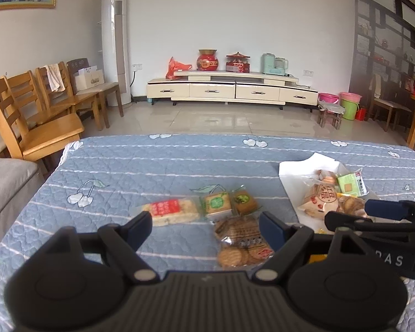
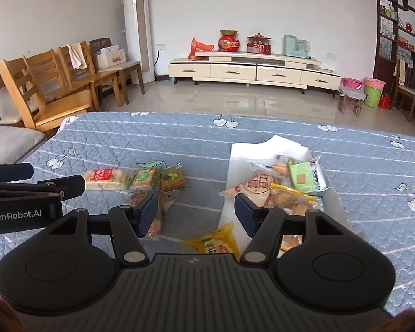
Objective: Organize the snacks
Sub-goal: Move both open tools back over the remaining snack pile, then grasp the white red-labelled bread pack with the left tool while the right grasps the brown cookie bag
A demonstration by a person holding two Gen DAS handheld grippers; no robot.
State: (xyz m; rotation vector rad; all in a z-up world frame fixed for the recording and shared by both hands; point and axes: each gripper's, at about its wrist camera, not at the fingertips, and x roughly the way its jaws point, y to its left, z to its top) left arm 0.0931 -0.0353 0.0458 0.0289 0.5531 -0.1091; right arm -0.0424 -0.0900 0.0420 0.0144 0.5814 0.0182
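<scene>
Light, crinkly, slippery biscuit packet (image 1: pixel 242 242) low in centre, fragile inside, best pinched at sealed edge; left gripper (image 1: pixel 206 231) and right gripper (image 2: pixel 193 213) both apart, empty.

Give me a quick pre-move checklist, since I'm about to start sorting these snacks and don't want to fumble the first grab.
1. Left gripper open, nothing between its jaws: ok.
2. Right gripper open, nothing held: ok.
3. Biscuit pack lies flat below the left gripper, uncovered: ok.
4. Red-label rice cake apart from its neighbours: ok.
5. Snacks on the white bag separated for a single grab: not ok, they overlap in a pile.
6. Yellow packet fully visible: not ok, partly hidden by the gripper body.
</scene>
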